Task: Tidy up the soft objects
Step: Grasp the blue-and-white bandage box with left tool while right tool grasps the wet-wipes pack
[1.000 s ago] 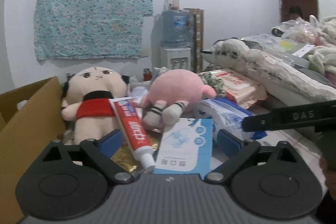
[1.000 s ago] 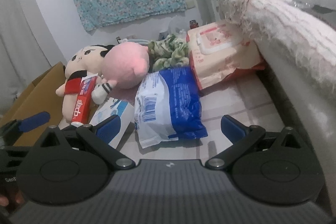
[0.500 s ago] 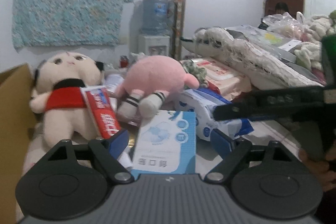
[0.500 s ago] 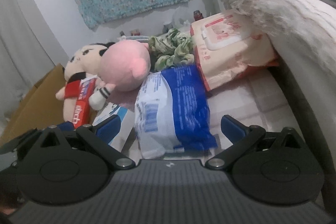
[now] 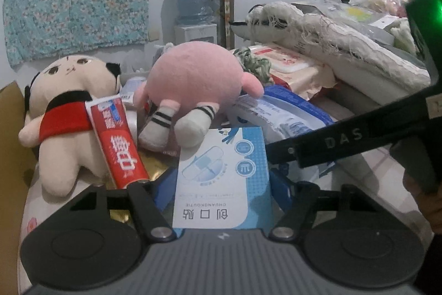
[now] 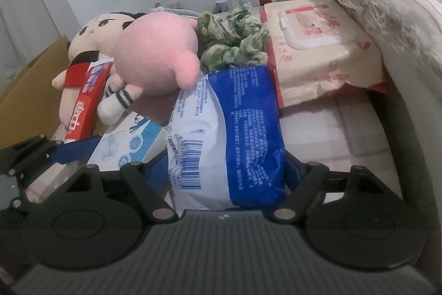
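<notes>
- left gripper: fingers spread, one on each side of the plaster box. compared with a second ago, the box sat ahead of the fingers; it now lies between them. no pinch yet.
- right gripper: fingers spread around the near end of the blue wipes pack. a second ago the pack lay ahead with a gap; the gripper has since come forward and the pack now fills the space between the fingers.
- soft objects: the pink plush rests with its feet on the far edge of the plaster box. the cream doll lies just beside it, with the toothpaste tube leaning across the doll's body. the green cloth sits behind the blue wipes pack, near the beige wipes pack.
- cardboard box: stands at the left edge, touching or just beside the cream doll; probable destination.
- judgement: both grippers are set to close. the plush toys are not yet handled. lifting the plaster box may tip the pink plush.
</notes>
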